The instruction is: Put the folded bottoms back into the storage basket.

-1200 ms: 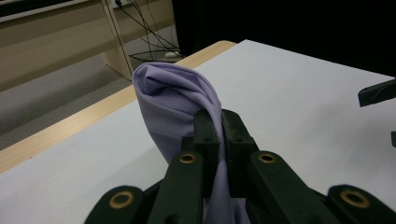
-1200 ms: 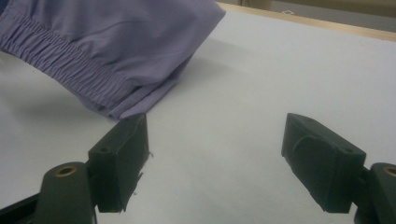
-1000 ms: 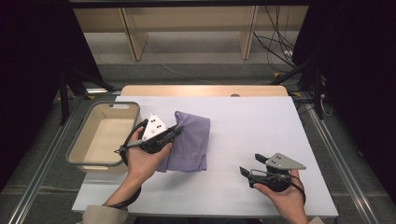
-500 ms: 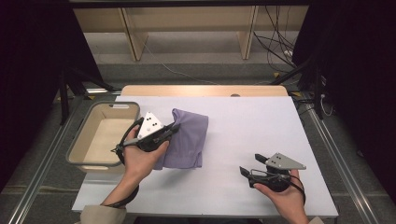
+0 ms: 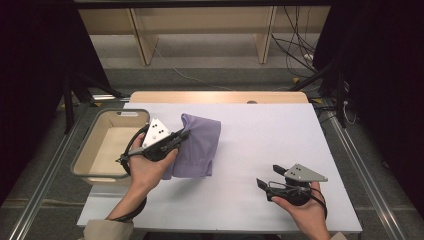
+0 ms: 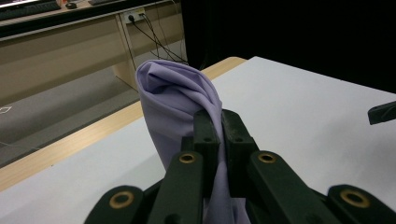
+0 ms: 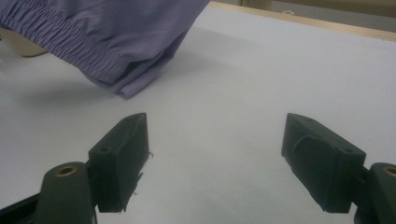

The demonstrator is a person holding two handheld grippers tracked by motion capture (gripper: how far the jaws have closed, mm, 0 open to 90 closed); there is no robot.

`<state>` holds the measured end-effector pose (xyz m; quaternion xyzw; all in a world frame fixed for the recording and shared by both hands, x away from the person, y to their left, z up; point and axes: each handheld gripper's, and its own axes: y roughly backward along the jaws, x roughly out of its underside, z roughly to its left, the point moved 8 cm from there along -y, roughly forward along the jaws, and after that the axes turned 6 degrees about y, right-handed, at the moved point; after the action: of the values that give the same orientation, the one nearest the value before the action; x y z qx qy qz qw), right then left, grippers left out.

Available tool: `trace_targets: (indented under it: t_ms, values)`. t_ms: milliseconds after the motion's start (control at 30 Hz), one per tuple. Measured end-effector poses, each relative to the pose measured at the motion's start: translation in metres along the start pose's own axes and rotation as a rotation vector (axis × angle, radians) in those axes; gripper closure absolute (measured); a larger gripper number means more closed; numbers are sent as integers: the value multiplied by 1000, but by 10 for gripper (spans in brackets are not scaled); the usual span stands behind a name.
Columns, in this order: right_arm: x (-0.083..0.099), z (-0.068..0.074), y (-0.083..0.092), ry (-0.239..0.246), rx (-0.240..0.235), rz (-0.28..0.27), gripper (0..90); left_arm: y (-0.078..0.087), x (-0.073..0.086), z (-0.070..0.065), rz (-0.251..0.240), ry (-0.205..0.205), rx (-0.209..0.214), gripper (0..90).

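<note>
Left hand-held gripper point(image 5: 181, 135) pinches lilac cloth point(image 5: 198, 146), lifted off white surface point(image 5: 260, 150) beside beige tub point(image 5: 95, 150). Right hand-held gripper point(image 5: 267, 177) rests well apart, jaws spread, empty.

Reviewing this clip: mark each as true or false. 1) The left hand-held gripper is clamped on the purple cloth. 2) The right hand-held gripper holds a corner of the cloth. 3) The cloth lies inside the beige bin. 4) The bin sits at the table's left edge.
1) True: the left hand-held gripper is shut on the purple cloth.
2) False: the right hand-held gripper is open over bare table.
3) False: the cloth hangs over the table beside the beige bin.
4) True.
</note>
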<state>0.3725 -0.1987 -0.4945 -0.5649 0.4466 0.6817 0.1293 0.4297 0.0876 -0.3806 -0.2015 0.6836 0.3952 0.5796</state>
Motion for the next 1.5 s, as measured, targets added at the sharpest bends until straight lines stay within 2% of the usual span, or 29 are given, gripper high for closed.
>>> trace_targets:
  t_ms: [900,1500]
  values:
    - [-1,1,0,-2,-3,-6,239,11,-9,12,-27,5,-25,855]
    - [0,3,0,9,-25,-3,235,17,-13,20,-46,17,-38,856]
